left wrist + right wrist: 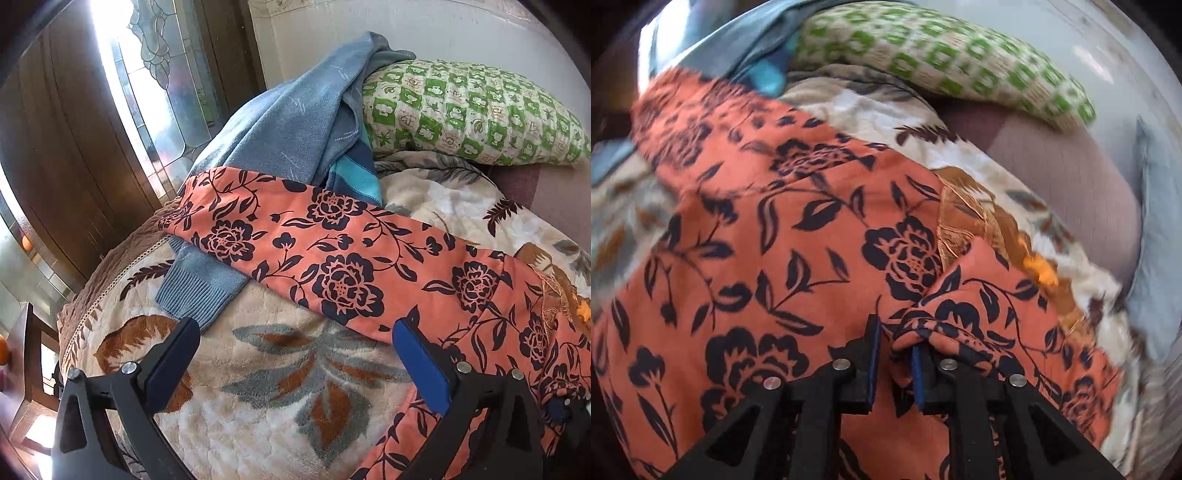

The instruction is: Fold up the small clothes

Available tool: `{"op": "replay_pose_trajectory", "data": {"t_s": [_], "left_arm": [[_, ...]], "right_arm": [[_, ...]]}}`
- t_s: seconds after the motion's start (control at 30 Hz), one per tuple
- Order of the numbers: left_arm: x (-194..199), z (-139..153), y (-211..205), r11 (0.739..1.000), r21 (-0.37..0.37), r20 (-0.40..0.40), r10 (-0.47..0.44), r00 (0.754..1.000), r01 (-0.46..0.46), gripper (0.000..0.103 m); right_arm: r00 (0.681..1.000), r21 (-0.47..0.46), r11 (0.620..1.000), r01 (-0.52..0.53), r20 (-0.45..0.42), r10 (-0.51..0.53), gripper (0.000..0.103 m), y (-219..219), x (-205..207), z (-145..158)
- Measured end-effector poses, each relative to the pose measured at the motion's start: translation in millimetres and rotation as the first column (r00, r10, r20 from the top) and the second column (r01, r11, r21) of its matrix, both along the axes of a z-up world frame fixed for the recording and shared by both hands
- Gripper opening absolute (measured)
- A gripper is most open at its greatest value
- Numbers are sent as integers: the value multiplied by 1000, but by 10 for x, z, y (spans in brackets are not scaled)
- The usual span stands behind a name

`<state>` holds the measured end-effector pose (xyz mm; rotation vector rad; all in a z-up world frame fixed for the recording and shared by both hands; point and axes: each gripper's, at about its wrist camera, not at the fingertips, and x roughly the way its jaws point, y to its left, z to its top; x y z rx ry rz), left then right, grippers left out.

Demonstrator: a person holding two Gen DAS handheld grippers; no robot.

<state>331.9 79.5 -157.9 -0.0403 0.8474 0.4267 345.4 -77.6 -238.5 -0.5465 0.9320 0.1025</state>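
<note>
Fleecy leaf-patterned blanket [280, 373] covers the bed beneath both your tools; far off, a green checked pillow [472, 110] leans against the pale wall, with a blue sweater [280, 125] heaped to its left beside the dark wooden door [62, 155]; the orange floral garment [347, 266] lies across the blanket from far left to near right, over the sweater's cuff; your left gripper [295, 354] hangs wide apart above bare blanket, holding nothing; your right gripper [895, 363] is pinched narrow on a bunched fold of the orange floral garment [798, 229].
</note>
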Motion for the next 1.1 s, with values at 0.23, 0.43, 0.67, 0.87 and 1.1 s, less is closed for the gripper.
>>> {"op": "replay_pose_trajectory", "data": {"t_s": [0.23,0.43,0.67,0.87,1.1], "left_arm": [[-24,37,19,999,-29,10,18,1000,-18,103],[-14,38,61,999,-34,4,29,1000,-29,103],[-39,62,1,999,-47,13,4,1000,-3,103],[-49,67,74,998,-67,15,15,1000,-14,103],[-52,88,261,995,-79,20,64,998,-63,103]], "right_arm": [[965,25,969,-246,98,242,32,58,-337,408],[969,188,955,-231,-45,243,73,-315,-321,467],[970,744,629,223,-231,-71,73,-1572,-176,322],[842,862,24,507,-489,-227,74,-2095,5,-72],[965,965,8,261,-261,2,74,-1202,313,897]]}}
